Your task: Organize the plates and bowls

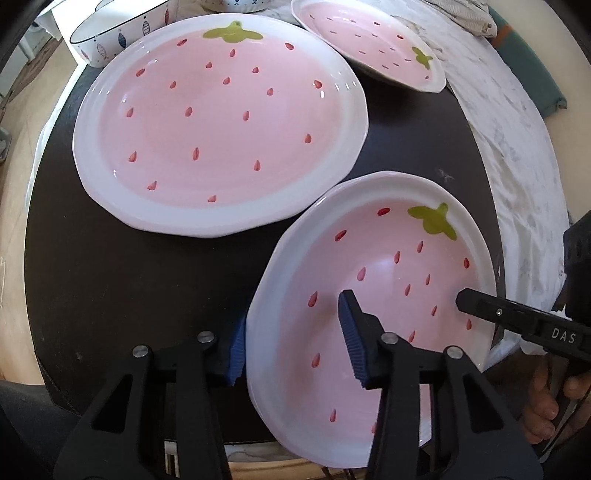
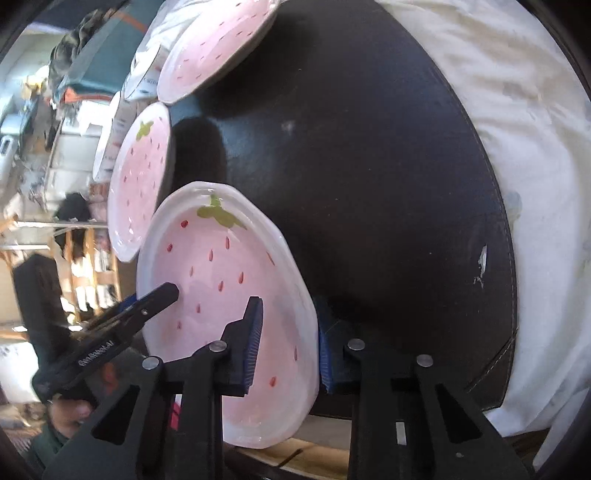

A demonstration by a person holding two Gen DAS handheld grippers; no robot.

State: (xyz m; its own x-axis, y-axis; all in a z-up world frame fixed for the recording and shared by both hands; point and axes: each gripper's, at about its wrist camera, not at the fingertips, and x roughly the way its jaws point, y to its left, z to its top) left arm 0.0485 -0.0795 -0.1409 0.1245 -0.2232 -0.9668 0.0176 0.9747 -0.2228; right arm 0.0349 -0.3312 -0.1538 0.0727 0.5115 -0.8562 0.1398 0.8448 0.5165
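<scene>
Three pink strawberry plates are in view. The nearest plate (image 1: 369, 295) (image 2: 229, 288) sits at the front of the black mat (image 1: 110, 277), tilted. My left gripper (image 1: 295, 347) straddles its left rim, one blue pad outside, one inside, with a gap between pads and rim. My right gripper (image 2: 288, 343) straddles the plate's opposite rim the same way; one of its fingers (image 1: 517, 321) shows in the left wrist view. A larger plate (image 1: 218, 125) (image 2: 140, 177) lies behind, and a smaller plate (image 1: 373, 48) (image 2: 214, 48) beyond it.
Two white bowls with blue fish prints, one (image 1: 122, 33) at the far left and one (image 1: 236, 4) at the top, stand beyond the plates. A white cloth (image 1: 517, 147) (image 2: 517, 147) covers the table to the right of the mat (image 2: 369, 166). A teal cloth (image 1: 532, 59) lies farther off.
</scene>
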